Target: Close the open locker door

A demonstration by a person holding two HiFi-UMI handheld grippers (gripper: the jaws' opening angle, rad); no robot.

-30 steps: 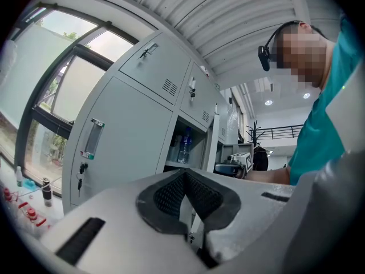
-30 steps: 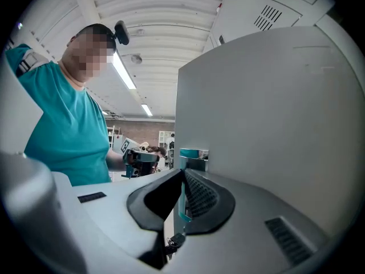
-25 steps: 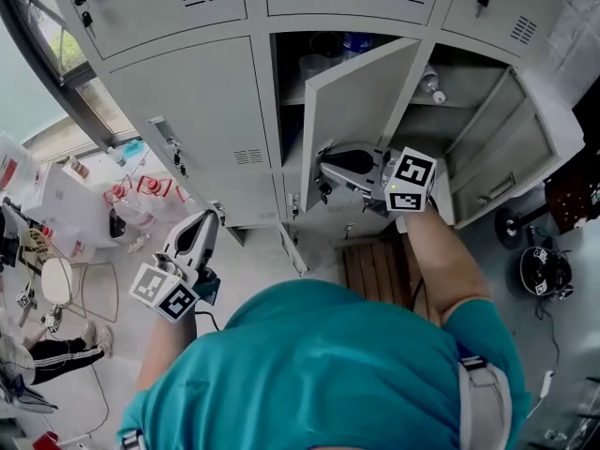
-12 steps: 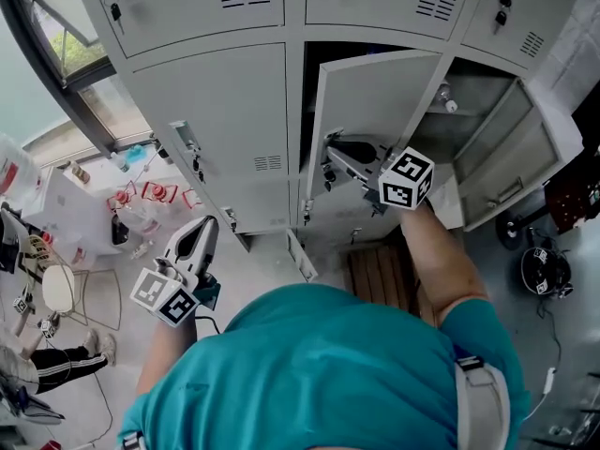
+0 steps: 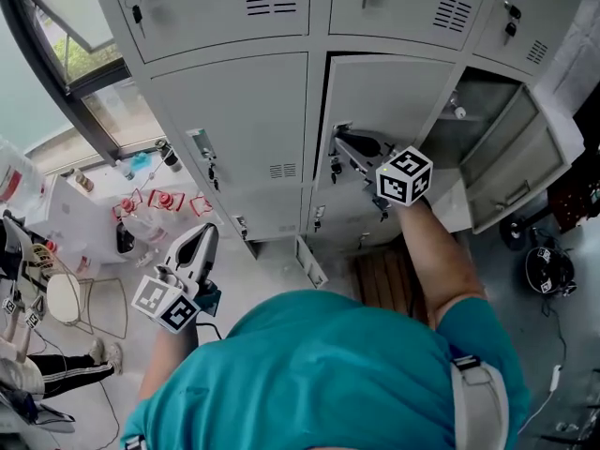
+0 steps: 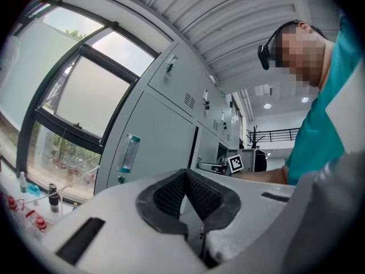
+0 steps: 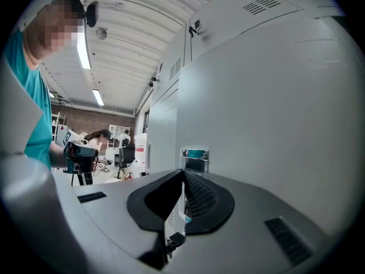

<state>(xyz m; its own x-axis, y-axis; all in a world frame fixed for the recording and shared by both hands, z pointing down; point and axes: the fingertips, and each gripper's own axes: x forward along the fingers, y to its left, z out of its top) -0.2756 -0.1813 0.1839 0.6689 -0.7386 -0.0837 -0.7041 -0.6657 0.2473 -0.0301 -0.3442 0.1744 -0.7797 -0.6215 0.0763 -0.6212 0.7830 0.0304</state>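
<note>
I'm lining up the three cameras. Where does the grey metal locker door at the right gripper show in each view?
Head view: the grey metal locker door, upper centre-right, slightly ajar.
Left gripper view: a narrow panel at centre, just right of the dark gap.
Right gripper view: the large pale panel filling the right half.
Shared landmark: the person's teal shirt.

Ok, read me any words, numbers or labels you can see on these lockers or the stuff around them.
No text here is readable.
Grey metal locker door and its neighbours: no numbers; its clear label slot shows no print.
Black-and-white square-marker cubes: patterns only, no letters.
Red-and-white packs by the window: too small to read.
White container's red label: blurred.
</note>
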